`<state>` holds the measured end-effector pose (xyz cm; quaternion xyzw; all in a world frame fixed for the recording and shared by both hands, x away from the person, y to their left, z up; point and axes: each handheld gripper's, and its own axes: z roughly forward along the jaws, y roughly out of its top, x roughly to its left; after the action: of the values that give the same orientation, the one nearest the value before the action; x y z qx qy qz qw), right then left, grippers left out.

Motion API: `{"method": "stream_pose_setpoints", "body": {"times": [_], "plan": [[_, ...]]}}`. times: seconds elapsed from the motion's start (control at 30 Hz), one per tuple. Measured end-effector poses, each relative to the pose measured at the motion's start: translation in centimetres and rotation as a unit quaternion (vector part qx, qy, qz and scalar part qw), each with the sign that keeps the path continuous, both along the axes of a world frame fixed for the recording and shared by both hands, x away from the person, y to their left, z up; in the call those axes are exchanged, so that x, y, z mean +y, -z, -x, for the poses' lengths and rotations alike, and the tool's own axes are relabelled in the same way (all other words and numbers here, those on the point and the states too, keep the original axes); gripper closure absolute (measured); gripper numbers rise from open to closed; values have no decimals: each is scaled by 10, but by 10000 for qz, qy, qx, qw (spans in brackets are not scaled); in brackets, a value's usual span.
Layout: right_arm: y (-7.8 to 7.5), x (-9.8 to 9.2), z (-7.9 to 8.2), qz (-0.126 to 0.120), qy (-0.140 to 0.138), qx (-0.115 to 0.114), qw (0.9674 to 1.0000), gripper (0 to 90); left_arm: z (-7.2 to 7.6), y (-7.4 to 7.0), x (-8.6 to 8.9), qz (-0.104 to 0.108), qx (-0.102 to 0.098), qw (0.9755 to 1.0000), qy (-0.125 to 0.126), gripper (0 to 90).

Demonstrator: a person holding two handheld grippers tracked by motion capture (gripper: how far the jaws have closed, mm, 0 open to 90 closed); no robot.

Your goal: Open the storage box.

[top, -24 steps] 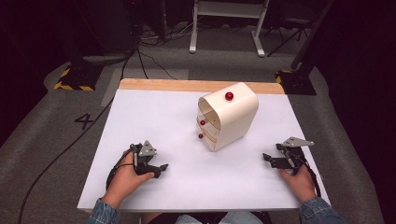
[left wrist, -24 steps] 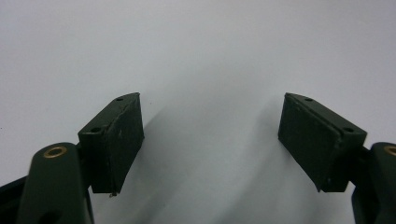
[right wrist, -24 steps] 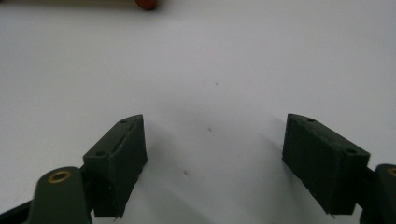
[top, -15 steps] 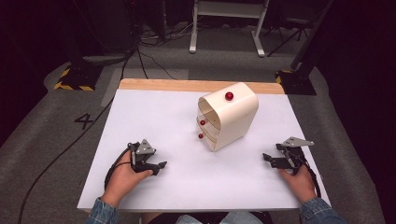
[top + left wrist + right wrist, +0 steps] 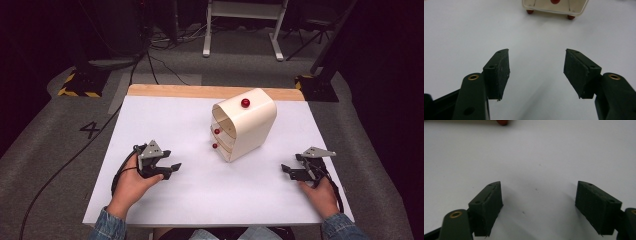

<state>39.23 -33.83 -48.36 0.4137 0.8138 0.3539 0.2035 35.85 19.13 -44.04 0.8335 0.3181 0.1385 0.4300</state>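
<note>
From the high view, my left gripper (image 5: 170,169) sits in the lower left of the frame on the white table sheet (image 5: 165,120), held in my left hand (image 5: 129,182), its jaws pointing toward the right and standing apart. My right gripper (image 5: 289,170) rests at the lower right, held in my right hand (image 5: 320,195), grey plate on top, jaws pointing left toward the middle; from up here I cannot tell how wide they stand. Between them and a little higher in the frame stands a small cream cabinet (image 5: 250,127) with a rounded top, a red knob (image 5: 245,103) on its upper face and two more red knobs (image 5: 216,138) on the drawer fronts that face left and down. It is well apart from both grippers. Beyond the sheet a bare strip of wooden table edge (image 5: 175,91) runs along the far side. In the left gripper view, my two black pads (image 5: 497,72) rise from the bottom with a wide gap of bare white sheet between them, clamped on nothing; the cream cabinet's base (image 5: 555,7) with its red feet is at the top middle of the frame. In the right gripper view, my pads (image 5: 487,206) are likewise wide apart over empty sheet, and a single red foot (image 5: 502,122) peeks in at the top edge, left of centre.
</note>
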Motion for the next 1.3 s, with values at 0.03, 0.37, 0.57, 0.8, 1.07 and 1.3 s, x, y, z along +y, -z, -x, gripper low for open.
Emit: {"method": "stream_pose_setpoints", "body": {"times": [0.03, 0.37, 0.57, 0.8, 1.07, 1.3], "plan": [[0, 0, 0, 0, 0, 0, 10000, 218, 0, 0, 0, 0, 0, 10000, 0, 385], [0, 0, 0, 8, -3, -14, 10000, 218, -1, -12, -9, 353, -458, 9983, 26, 403], [0, 0, 0, 18, 6, -27, 10000, 216, -7, -15, -18, 538, -551, 9970, 68, 409], [0, 0, 0, 2, 21, 7, 10000, 209, -16, -19, -32, 598, -602, 9962, 183, 406], [0, 0, 0, 10, 44, 9, 10000, 199, -33, -20, -53, 761, -586, 9949, 309, 406], [0, 0, 0, 18, 51, -4, 10000, 196, -42, -15, -67, 859, -545, 9941, 389, 406]]}}
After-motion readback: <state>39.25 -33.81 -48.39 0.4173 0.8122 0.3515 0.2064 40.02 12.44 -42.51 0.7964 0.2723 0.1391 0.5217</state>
